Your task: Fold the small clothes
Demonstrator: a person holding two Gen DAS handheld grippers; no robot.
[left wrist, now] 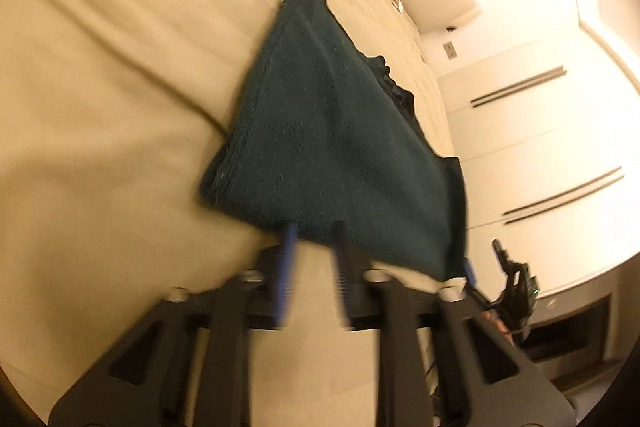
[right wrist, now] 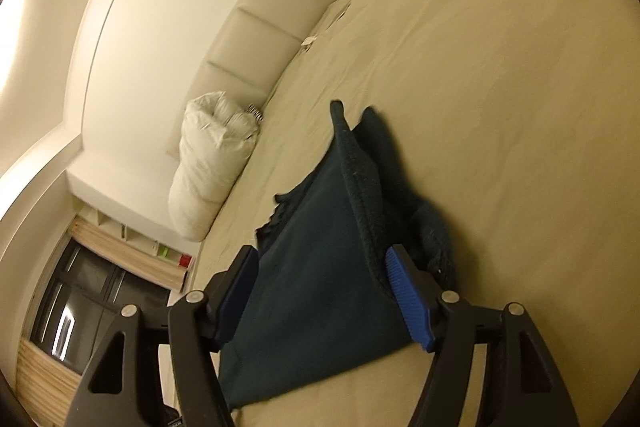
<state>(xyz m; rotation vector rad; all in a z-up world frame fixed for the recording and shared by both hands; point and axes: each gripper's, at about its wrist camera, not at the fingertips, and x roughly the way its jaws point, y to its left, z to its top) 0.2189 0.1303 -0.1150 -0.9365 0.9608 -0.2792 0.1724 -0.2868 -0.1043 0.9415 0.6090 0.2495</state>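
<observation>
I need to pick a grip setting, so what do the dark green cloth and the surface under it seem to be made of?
Dark green cloth: probably terry or fleece, matte, with fuzzy nap and a stitched hem. Bed sheet: likely smooth woven cotton, beige, matte, with soft creases.

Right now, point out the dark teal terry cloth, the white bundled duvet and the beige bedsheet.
dark teal terry cloth [left wrist: 328,131]: left wrist view, middle of its folded top face.
white bundled duvet [right wrist: 208,163]: right wrist view, centre of the bundle.
beige bedsheet [right wrist: 500,107]: right wrist view, bare stretch.
</observation>
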